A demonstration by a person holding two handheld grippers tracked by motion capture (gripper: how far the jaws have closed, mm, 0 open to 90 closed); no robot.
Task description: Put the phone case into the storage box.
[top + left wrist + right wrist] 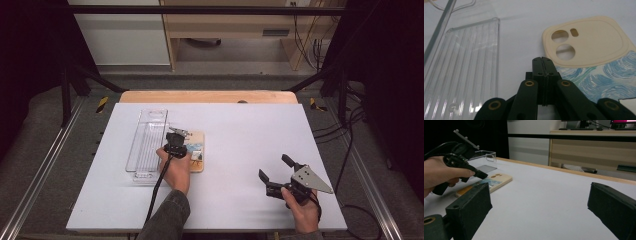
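The left gripper (543, 59), jaws pressed together on nothing, hovers just beside the cream painted phone case (589, 42); the right gripper (276, 169) gapes wide, well apart from it.

The phone case (596, 47) lies flat on the white table (240, 150), back side up. Its upper part is cream, with rounded corners, two round camera holes one above the other and a small oval hole beside the top one. Its lower part carries a print of blue and white swirls, and from the side an orange patch shows at the near end. It sits just right of the clear plastic tray (146, 145), near it but apart. The tray is long and narrow, ribbed along its floor, with a handle cut-out at its far end.
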